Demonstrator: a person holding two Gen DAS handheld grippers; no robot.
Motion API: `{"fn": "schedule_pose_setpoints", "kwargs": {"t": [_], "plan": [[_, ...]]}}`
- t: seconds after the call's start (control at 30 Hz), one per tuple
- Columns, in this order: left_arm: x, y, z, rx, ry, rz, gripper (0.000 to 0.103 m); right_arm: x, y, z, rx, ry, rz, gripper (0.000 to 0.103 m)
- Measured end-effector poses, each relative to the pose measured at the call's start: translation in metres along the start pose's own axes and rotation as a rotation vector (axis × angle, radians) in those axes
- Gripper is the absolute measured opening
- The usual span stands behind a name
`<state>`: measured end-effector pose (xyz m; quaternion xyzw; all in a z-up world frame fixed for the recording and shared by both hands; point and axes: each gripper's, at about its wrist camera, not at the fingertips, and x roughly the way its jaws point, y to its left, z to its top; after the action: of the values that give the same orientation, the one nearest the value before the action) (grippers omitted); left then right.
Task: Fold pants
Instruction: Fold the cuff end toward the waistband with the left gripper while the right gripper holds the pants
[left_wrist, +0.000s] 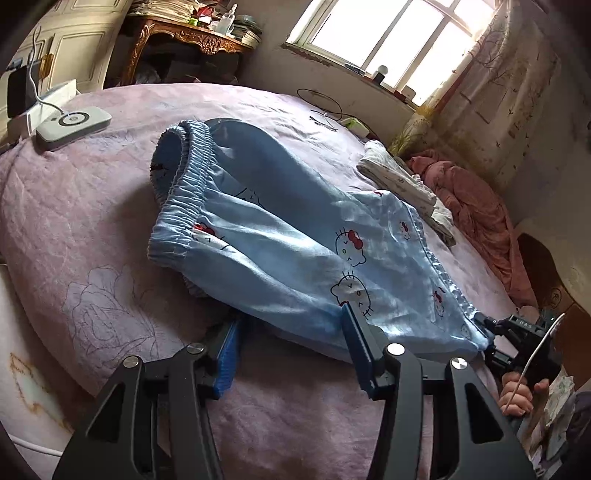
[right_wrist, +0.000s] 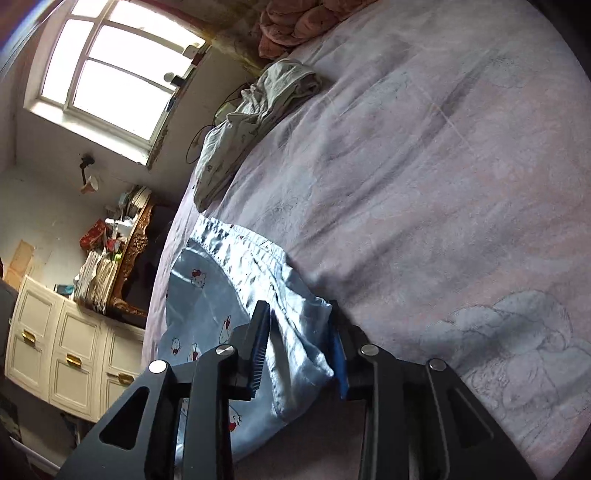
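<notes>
Light blue pants (left_wrist: 280, 236) with a cartoon cat print lie folded on the pink bed sheet (left_wrist: 92, 229), elastic waistband at the far left. My left gripper (left_wrist: 290, 334) is open, its jaws straddling the near edge of the pants. My right gripper (right_wrist: 297, 332) is open around the cuff corner of the pants (right_wrist: 295, 332), which lies between its blue pads. The right gripper also shows in the left wrist view (left_wrist: 517, 339), at the pants' right corner.
A white device with a cable (left_wrist: 74, 125) lies at the bed's left edge. A pale folded garment (left_wrist: 402, 181) and a pink blanket (left_wrist: 476, 214) lie at the right. A wooden table (left_wrist: 192, 37) and white cabinets (right_wrist: 62, 350) stand beyond the bed.
</notes>
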<state>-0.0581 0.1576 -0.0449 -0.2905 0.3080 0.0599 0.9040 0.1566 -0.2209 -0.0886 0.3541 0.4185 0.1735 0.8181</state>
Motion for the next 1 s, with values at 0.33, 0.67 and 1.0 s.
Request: {"fn": "schedule_pose_setpoints", "kwargs": {"t": [0.33,0.67,1.0], "plan": [[-0.016,0.030,-0.007,-0.272,0.043,-0.188,0.049,-0.034,0.008,-0.013,-0.069,-0.202,-0.151,0.004],[0.004,0.040,-0.012,-0.501,-0.007,-0.141,0.020,-0.072,0.010,-0.019,-0.133,-0.298,-0.260,0.004],[0.024,-0.006,0.002,-0.249,-0.121,-0.039,0.057,-0.097,-0.023,-0.015,-0.057,-0.311,-0.319,0.004]]}}
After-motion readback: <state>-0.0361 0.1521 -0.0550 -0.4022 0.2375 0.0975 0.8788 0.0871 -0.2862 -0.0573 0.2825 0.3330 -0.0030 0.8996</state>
